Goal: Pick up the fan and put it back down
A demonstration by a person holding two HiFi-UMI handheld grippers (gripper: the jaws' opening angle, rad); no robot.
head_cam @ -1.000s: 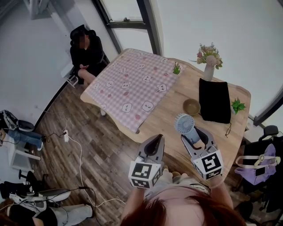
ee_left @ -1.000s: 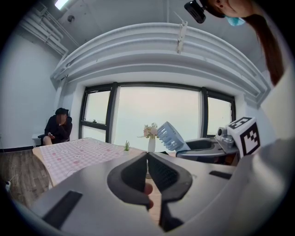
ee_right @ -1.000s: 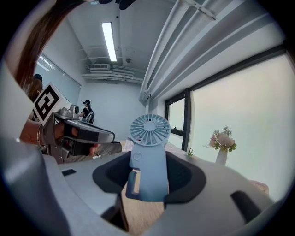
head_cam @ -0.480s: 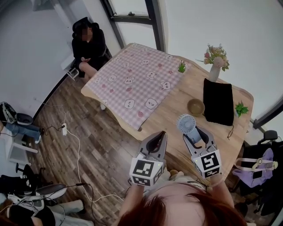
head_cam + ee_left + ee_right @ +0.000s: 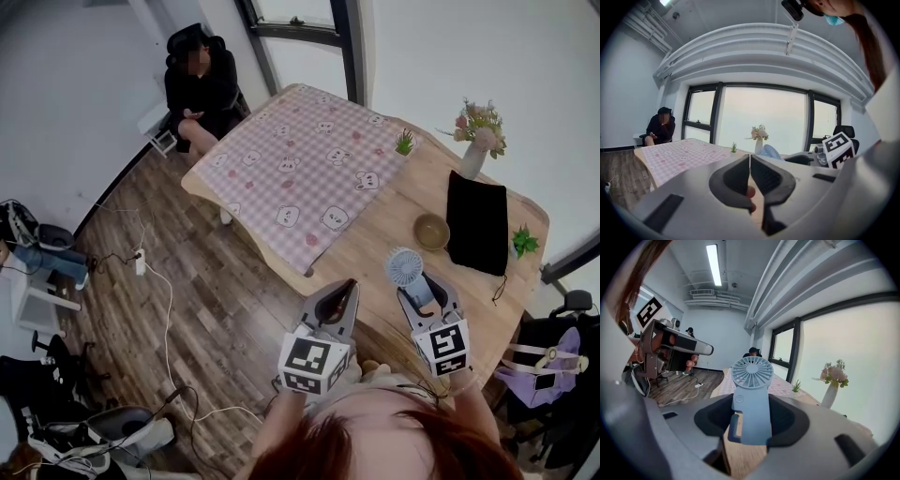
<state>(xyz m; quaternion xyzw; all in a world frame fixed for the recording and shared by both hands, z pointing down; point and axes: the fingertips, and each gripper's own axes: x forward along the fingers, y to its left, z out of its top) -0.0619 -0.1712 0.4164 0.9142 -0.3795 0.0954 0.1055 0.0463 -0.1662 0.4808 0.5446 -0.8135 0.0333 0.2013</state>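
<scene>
— What is the right gripper (image 5: 750, 417) doing?

— It is squeezing the blue fan (image 5: 749, 394). Its two jaws are pressing on the handle, one on each side. They are only as far apart as the handle is wide.

— Which way is the fan pointing?

— In the right gripper view its long way is running straight out along the jaws. The round head is sticking up at 12 o'clock. The handle end is down at 6 o'clock, inside the gripper.

— And the left gripper (image 5: 750, 174)?

— Its jaws are pressing together with nothing in between. It is waiting just beside the right one, at 9 o'clock from it. So the right one is doing the job.

— Where is the fan over the table (image 5: 370, 246)?

— In the head view it is hanging by the near edge, over bare wood. Nobody can tell if its end is touching the wood. The little bowl (image 5: 432, 231) is sitting at 1 o'clock from the fan head, near but apart.

— So what is coming?

— Probably the fan is going down onto the wood at 6 o'clock, and then the jaws are letting go.
</scene>
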